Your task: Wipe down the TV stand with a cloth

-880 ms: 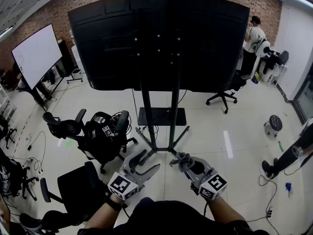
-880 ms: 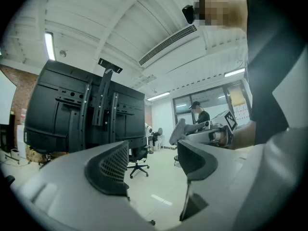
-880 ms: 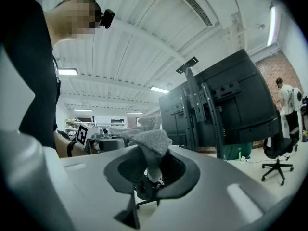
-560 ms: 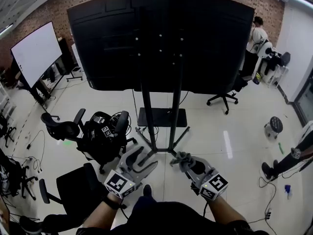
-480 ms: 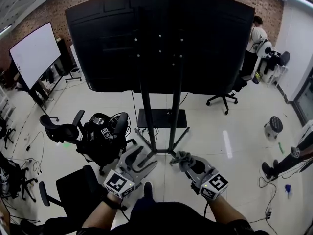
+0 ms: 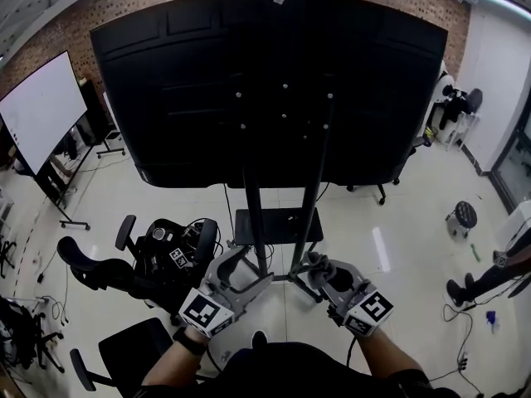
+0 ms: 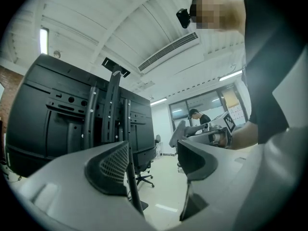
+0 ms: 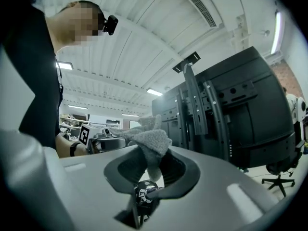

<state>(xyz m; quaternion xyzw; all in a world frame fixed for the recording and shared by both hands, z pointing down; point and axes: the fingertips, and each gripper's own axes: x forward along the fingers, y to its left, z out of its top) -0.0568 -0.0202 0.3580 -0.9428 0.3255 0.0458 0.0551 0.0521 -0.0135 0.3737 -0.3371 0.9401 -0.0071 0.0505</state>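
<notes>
– Pale tiled floor [image 6: 390, 222] carried the black metal two-post TV stand [image 6: 253, 214], just ahead of both grippers. And the cloth?

– The right gripper [image 6: 323, 270] held the soft grey fleecy cloth [image 8: 147, 139] by a bunched fold, fingers [image 8: 120, 170] clenched on it. Judged light, limp, unlikely to slip; a broader fold would wipe better. The left gripper [image 7: 154, 163] had its fingers spread, nothing between them. The stand's feet were partly hidden behind the grippers.

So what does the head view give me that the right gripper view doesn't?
Head view only: the whiteboard and the stand's base shelf. Right gripper view only: the ceiling vent, and, up close, the right gripper jaws shut on the grey cloth. Both: the TV's black back and the stand posts.
</notes>
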